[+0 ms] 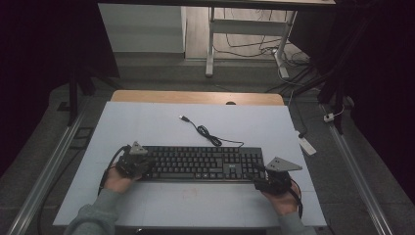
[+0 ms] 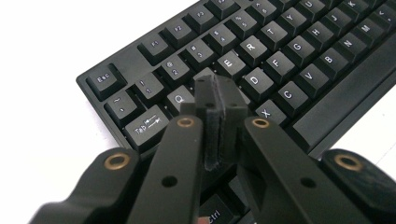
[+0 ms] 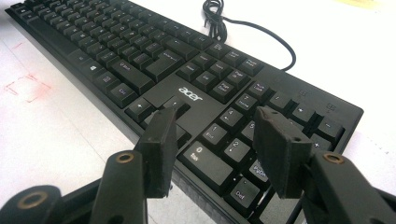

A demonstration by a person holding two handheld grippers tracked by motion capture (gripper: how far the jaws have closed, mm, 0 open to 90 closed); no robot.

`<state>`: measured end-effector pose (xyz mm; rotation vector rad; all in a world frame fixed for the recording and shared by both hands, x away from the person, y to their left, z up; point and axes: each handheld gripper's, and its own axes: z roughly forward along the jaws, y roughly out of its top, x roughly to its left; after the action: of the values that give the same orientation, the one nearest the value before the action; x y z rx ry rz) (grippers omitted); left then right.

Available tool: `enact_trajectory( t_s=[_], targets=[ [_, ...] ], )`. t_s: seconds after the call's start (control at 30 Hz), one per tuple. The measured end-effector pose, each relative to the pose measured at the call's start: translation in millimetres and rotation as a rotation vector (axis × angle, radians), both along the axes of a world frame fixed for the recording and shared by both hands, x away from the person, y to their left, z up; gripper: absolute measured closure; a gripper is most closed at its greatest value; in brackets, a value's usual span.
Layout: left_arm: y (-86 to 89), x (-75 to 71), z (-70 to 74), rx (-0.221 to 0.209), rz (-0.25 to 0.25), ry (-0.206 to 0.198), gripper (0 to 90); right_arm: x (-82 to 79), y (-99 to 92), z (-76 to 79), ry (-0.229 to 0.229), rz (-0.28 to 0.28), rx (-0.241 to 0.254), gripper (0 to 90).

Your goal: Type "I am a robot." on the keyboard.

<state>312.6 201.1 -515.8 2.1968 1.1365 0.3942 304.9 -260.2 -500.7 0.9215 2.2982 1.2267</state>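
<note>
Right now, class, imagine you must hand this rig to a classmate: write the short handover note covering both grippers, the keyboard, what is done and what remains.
Left gripper: shut, empty, tips down among the keys near W on the keyboard, apparently pressing.
Right gripper: open, holding nothing, poised above the arrow keys and number pad.
Keyboard: flat on the white table, its cable loose and unplugged behind it.
Done: both grippers in place at either end.
Left: probably further key presses; nothing has been gripped yet.
</note>
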Motion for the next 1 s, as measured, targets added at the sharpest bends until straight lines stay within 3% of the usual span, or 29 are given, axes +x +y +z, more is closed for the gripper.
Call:
enact_trajectory(
  t_s=[0.57,0.67,0.87,1.0],
  targets=[
    [-1.2,1.4,-5.1,0.011,0.019,0.013,88.9,1.1,-0.4,-0.8,0.004,0.000,-0.001,49.6],
    [-1.4,-0.1,-3.4,0.012,0.020,-0.003,88.8,1.8,-1.1,-0.8,0.006,0.007,0.006,49.6],
    [5.3,-5.4,9.8,-0.090,0.016,-0.055,83.0,4.7,-1.6,0.7,0.018,-0.010,0.057,49.4],
    [5.7,-7.3,15.8,-0.166,-0.008,-0.079,68.8,4.8,-2.7,1.2,0.017,-0.014,0.053,49.3]
  ],
)
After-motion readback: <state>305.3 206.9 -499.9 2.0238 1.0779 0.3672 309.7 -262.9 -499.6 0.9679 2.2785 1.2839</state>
